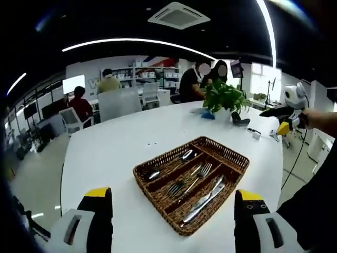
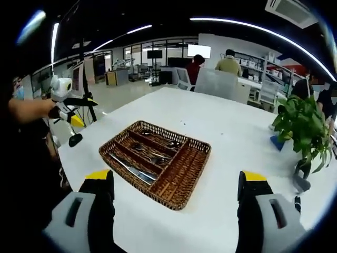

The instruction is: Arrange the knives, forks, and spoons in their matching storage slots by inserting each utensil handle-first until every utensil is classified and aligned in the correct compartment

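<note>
Wicker tray [image 1: 158,196] on white table, spoons [image 1: 171,164], forks [image 1: 190,178], knives [image 1: 204,200] slotted separately

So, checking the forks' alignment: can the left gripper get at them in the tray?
Probably yes: the left gripper is open, and the forks lie uncovered in the wicker tray just ahead.

- an open-plan office or lab space is shown, with a large white table [image 1: 131,142] set in the middle of the room.
- people are seen seated at desks in the background, beside white office chairs [image 1: 120,103].
- shelving [image 1: 152,76] stocked with boxes is lined along the far wall.
- wall-mounted screens [image 2: 198,50] are hung near the back.
- long curved strip lights [image 1: 131,42] and a ceiling air-conditioning cassette [image 1: 178,15] are fixed to a dark ceiling.
- a potted plant [image 2: 301,126] is placed on the table.
- glass partitions [image 2: 152,55] are seen at the far end.
</note>
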